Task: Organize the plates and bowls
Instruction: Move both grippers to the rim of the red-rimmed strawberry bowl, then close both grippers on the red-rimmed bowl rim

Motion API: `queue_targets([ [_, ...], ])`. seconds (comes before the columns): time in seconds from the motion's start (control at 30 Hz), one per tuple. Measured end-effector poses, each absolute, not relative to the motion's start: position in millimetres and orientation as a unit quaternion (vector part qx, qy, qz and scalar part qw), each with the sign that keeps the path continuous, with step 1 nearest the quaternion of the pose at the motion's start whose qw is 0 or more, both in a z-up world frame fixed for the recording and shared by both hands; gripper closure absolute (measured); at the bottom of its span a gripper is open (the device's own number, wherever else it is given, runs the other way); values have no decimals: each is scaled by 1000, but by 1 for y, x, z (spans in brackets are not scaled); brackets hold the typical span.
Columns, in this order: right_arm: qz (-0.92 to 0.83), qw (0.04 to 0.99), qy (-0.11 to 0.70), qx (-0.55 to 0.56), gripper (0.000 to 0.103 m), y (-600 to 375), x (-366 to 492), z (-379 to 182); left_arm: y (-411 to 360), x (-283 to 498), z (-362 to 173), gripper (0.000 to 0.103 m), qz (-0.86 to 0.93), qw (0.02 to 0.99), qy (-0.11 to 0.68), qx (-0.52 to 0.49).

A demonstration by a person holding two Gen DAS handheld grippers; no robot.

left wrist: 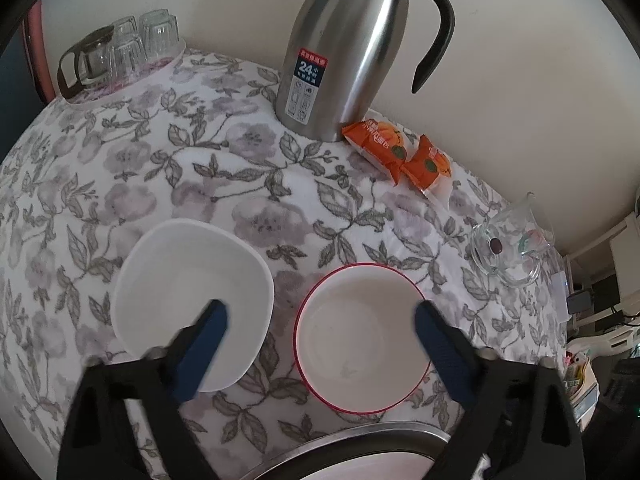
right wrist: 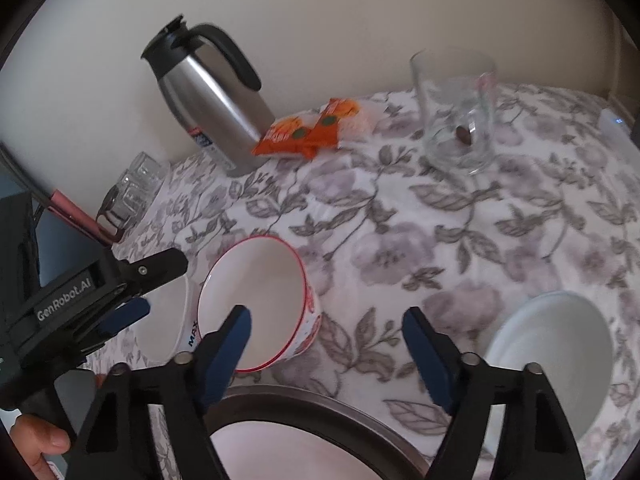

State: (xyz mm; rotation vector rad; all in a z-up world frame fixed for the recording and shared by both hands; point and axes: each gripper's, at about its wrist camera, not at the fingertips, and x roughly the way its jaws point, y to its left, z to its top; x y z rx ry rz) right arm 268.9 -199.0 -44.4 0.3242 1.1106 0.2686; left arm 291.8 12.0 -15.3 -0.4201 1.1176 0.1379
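Two hand-held tools above a tabletop (left wrist: 168, 152) covered with a grey-and-mauve floral cloth.

**Left tool** (left wrist: 322, 334): jaws apart, nothing between the pads. One blue finger (left wrist: 202, 350) overlies the white bowl (left wrist: 188, 288), the other (left wrist: 440, 354) overlies the right rim of the red-rimmed bowl (left wrist: 360, 336); whether either pad touches its bowl cannot be told. In the right wrist view the same tool (right wrist: 120, 312) enters from the left edge, held by a hand (right wrist: 38, 446), its blue pad above the white bowl (right wrist: 164, 324).

**Right tool** (right wrist: 326, 336): jaws apart and empty. Its left finger (right wrist: 226, 356) overlaps the near rim of the red-rimmed bowl (right wrist: 256, 300); its right finger (right wrist: 428, 364) lies over bare cloth.

**Bowls**: both stand upright, mouths upward, axes vertical, side by side near the front of the tabletop, white bowl left, red-rimmed bowl right, with a narrow strip of cloth between them. The white bowl has a rounded-square outline; the red-rimmed one is round with red print on its outer wall. A third white dish (right wrist: 552, 356) rests upright, well apart to the right.

**Foreground**: a dark-rimmed round dish (right wrist: 320, 408) at the bottom edge.

**Background**: a steel thermos jug (left wrist: 344, 52) upright against the wall; orange snack packets (left wrist: 396, 152) just beside it; a glass mug (right wrist: 456, 112); upturned glasses (left wrist: 136, 44) at the far left.
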Motion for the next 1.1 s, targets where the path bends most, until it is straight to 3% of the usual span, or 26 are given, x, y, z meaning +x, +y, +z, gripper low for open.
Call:
queue_targets([
  [0.2,134,818,540,147,52,-184,275,-63,9,295,-25,36,54,815,540,-201],
  [0.3,137,813,548,142,60,-178,277,-73,8,296,-28,38,50,814,544,-198],
  [0.63,139,809,553,142,71,-174,278,-81,9,297,-32,40,50,810,550,-197],
  [0.73,140,809,552,148,76,-176,278,-81,8,298,-34,49,48,808,553,-198],
  [1.1,132,811,548,158,84,-186,279,-83,7,299,-40,59,46,806,558,-194],
])
